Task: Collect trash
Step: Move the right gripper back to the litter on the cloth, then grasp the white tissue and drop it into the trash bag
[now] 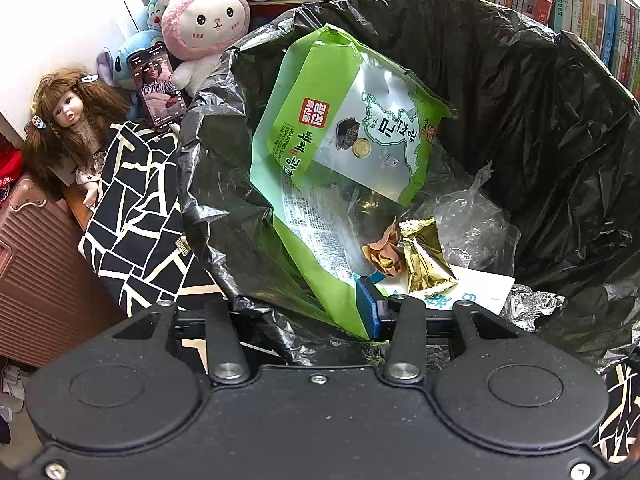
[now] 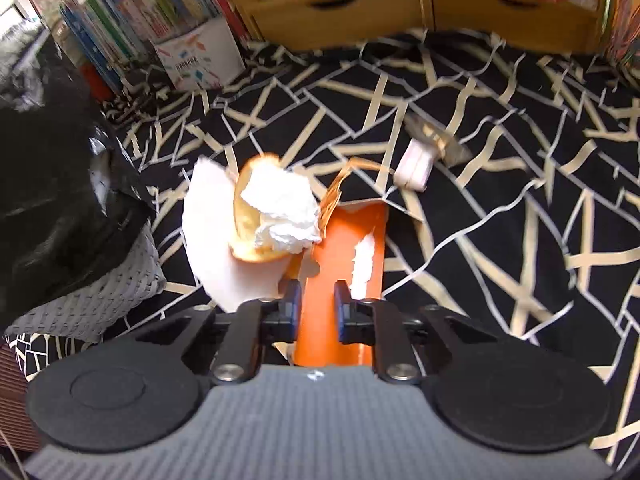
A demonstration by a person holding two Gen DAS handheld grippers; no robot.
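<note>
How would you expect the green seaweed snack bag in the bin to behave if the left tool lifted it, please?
The green seaweed snack bag looks like thin, creased film, so probably floppy and light. Its glossy surface may slip. It leans on the black bin liner and might snag.

A green seaweed packet (image 1: 340, 152) leans across the left half of the black bin liner (image 1: 540, 128), leaving open room on the right side above gold wrappers (image 1: 424, 260) and clear plastic (image 1: 476, 224). On the patterned cloth (image 2: 500, 208), an orange carton (image 2: 340, 248) heaped with crumpled tissue (image 2: 284, 212) blocks the near middle; bare cloth to its right lies open, apart from a small pink pack (image 2: 414, 168).
</note>
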